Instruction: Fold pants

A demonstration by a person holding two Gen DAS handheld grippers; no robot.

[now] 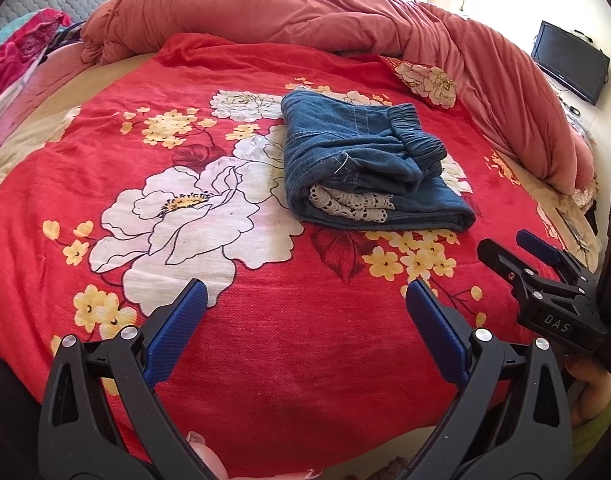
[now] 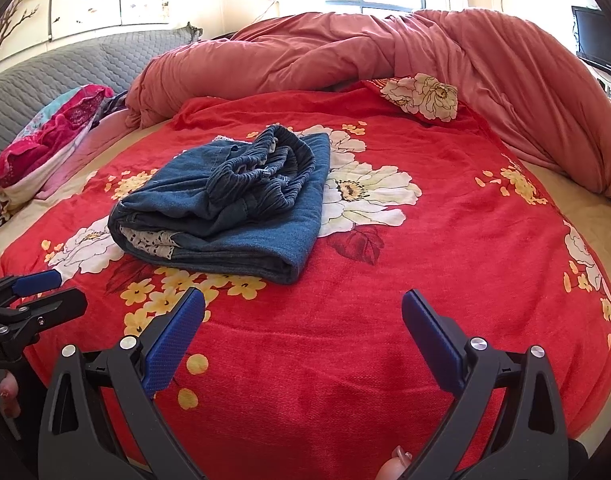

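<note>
Blue denim pants (image 1: 361,164) lie folded into a compact bundle on the red floral blanket (image 1: 265,320), with the elastic waistband on top and white lace trim showing at the near fold. They also show in the right wrist view (image 2: 225,208). My left gripper (image 1: 305,296) is open and empty, held above the blanket short of the pants. My right gripper (image 2: 303,304) is open and empty, to the right of the pants and nearer than them. The right gripper also shows at the right edge of the left wrist view (image 1: 517,248).
A bunched salmon duvet (image 1: 305,12) runs along the far and right sides of the bed. Pink and red cloths (image 2: 45,144) lie at the far left by a grey quilted headboard (image 2: 65,68). A dark monitor (image 1: 569,62) stands at the right.
</note>
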